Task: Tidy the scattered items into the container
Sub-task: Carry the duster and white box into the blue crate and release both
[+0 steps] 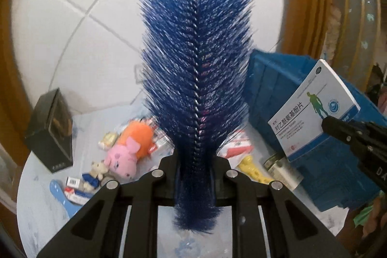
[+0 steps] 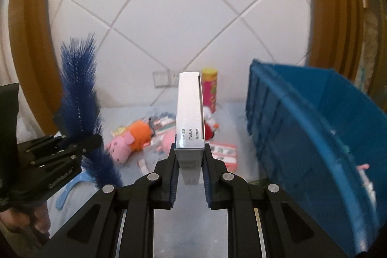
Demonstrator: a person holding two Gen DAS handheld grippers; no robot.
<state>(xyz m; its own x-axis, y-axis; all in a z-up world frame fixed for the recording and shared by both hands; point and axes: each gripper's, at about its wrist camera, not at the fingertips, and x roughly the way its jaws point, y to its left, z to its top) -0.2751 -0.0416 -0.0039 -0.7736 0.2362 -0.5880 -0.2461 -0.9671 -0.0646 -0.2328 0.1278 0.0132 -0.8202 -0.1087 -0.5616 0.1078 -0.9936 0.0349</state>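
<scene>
My left gripper (image 1: 194, 158) is shut on a blue bristle brush (image 1: 196, 59) that stands upright above the table; the brush also shows at the left of the right wrist view (image 2: 78, 88). My right gripper (image 2: 189, 154) is shut on a white and blue medicine box (image 2: 189, 113), held upright; the box also shows in the left wrist view (image 1: 314, 113) beside the blue plastic bin (image 1: 266, 88). The bin (image 2: 302, 125) sits at the right, open at the top. A pink pig plush in orange (image 1: 130, 149) lies among scattered packets.
A black box (image 1: 50, 129) stands at the table's left. A small bear toy (image 1: 95, 173), a yellow toy (image 1: 251, 166) and a light blue comb (image 1: 60, 197) lie on the pale table. A red snack can (image 2: 210, 88) stands near the tiled wall.
</scene>
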